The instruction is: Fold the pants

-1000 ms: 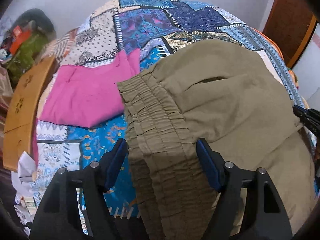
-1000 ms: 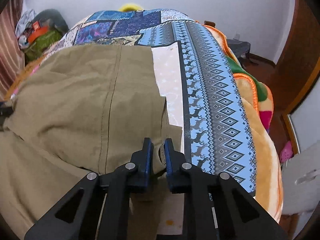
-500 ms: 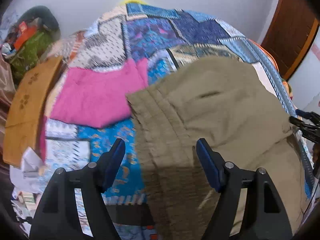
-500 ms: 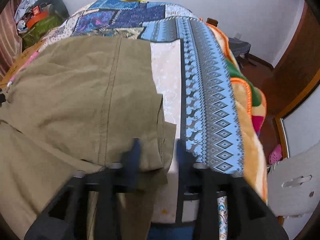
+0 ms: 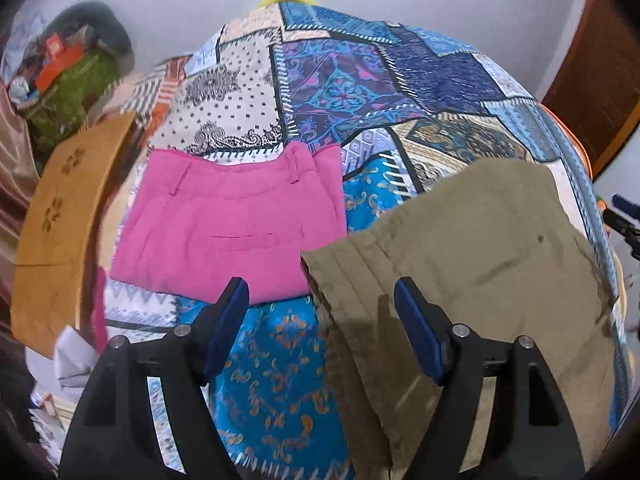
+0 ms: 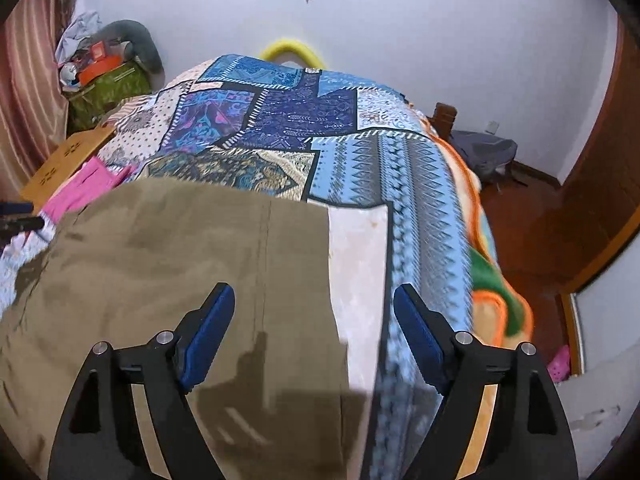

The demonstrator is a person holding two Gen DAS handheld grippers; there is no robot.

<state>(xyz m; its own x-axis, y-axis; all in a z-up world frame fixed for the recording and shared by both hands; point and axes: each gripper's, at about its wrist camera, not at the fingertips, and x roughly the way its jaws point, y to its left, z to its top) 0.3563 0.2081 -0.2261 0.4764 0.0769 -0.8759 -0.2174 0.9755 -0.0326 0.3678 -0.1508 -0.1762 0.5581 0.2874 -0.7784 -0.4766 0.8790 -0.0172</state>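
The olive pants (image 5: 472, 264) lie on the patchwork bedspread (image 5: 360, 92), laid over on themselves into a broad, roughly square bundle, with the gathered waistband (image 5: 336, 276) forming the bundle's left edge. From the right-hand camera the cloth looks flat, one long seam running down it and its right edge resting on a pale panel of the bedspread.

The left gripper (image 5: 322, 302) hangs above the waistband edge with its jaws spread wide and nothing between them. The right gripper (image 6: 314, 306) hovers over the other side of the pants, just as wide open and just as empty. Neither one touches the fabric.

A pink garment (image 5: 236, 224) sits folded on the bedspread just beside the pants, on their left.

To my eye, at least one fold is made and the bundle is laid down and let go. It looks wide enough to take one more fold or a smoothing, though I cannot tell whether it is meant to be finished.
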